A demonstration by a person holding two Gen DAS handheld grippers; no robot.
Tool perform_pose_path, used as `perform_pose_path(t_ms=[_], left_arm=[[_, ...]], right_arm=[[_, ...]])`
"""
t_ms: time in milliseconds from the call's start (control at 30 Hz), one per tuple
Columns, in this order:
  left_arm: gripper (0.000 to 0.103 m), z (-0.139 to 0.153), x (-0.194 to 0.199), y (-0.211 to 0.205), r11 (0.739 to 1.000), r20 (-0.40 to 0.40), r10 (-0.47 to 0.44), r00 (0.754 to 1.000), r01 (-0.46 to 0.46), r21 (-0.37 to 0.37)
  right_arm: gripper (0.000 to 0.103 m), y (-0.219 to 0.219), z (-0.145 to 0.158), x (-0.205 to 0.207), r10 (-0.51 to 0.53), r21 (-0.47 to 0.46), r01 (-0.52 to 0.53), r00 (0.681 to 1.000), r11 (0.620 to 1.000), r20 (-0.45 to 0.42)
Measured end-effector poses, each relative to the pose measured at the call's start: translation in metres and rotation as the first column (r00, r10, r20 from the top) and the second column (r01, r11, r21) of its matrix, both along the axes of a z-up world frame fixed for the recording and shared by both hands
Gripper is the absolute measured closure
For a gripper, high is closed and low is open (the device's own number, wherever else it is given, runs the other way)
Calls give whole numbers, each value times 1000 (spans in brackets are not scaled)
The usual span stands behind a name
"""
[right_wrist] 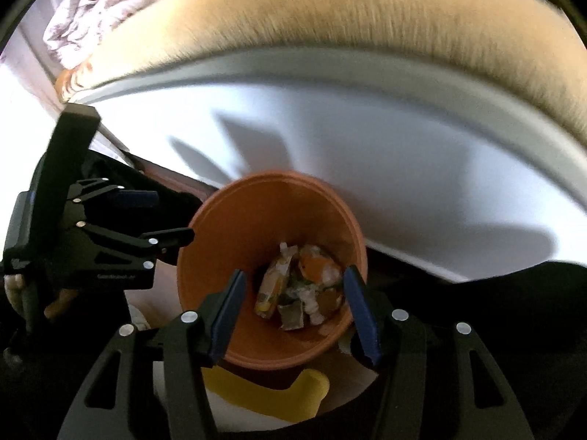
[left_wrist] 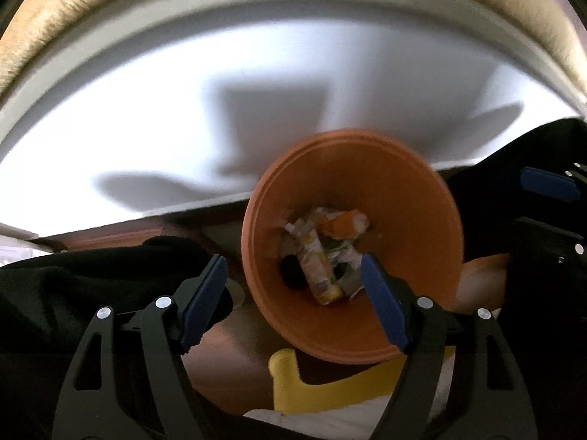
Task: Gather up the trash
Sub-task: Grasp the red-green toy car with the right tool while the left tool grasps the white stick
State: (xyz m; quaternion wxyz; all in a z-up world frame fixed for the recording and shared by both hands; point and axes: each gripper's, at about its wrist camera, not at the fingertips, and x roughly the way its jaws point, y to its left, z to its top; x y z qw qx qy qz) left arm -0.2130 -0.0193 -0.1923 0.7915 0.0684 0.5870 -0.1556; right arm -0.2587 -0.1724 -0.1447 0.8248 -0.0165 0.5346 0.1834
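Two hand-held grippers hover over an orange bin that already holds trash.

Nearest, the right gripper (right_wrist: 295, 306) hangs above the orange bin (right_wrist: 205, 256), jaws partly open and empty. The left gripper (left_wrist: 293, 302) hangs beside it, jaws wide and empty. Crumpled wrappers (right_wrist: 299, 291) lie at the bin's bottom. Beyond lies a bare white tabletop (right_wrist: 422, 168). This looks like the moment after a drop; the next move calls for finding any remaining litter.
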Motion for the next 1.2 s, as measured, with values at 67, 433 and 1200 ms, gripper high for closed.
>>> perform_pose_path(t_ms=[67,433,1200], left_arm=[[30,13,-2,4,999,21,1,1000,0,-37],[21,100,-2,19,986,205,70,976,-36,-165],[21,122,28,6,987,214,76,974,-42,-157]], right_arm=[[46,-6,23,0,5,32,-6,999,999,45],[26,-65,144,97,-113,30,110,936,994,332],[30,-80,93,246,-150,-8,154,972,988,184]])
